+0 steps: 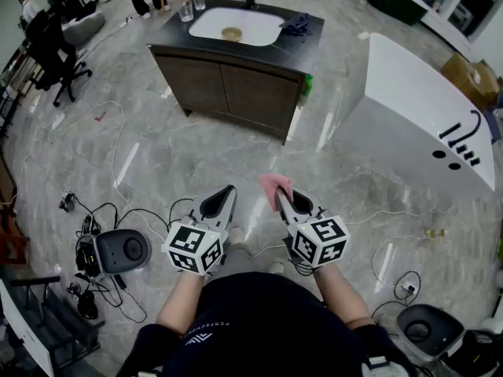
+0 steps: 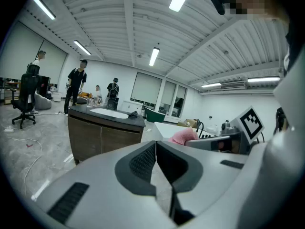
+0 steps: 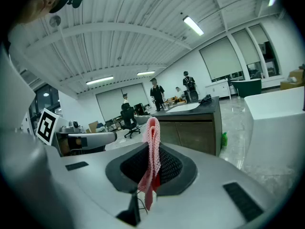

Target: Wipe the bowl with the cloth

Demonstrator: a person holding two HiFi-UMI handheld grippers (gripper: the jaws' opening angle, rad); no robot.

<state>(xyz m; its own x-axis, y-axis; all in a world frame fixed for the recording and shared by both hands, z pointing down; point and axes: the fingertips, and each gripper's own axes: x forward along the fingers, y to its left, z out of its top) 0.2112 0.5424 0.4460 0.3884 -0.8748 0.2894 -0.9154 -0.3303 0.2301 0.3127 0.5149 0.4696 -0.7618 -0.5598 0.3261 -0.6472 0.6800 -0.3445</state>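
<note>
Head view: R gripper (image 1: 279, 196) clenched on pink cloth (image 1: 276, 183), folds sticking up past the jaws. L gripper (image 1: 226, 192) closed, nothing btwn its jaws. Both held over floor (image 1: 196, 155), well apart from dark cabinet (image 1: 228, 85). Bowl (image 1: 231, 33) sits in white sink (image 1: 263, 23), toward basin's near edge.

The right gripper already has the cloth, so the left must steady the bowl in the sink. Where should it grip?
Probably the rim of the bowl, from above: it seems to sit open side up, low in the sink, whose walls block a sideways reach. The left gripper, shut and empty, must open first; take the near edge, leaving the inside free for the cloth.
</note>
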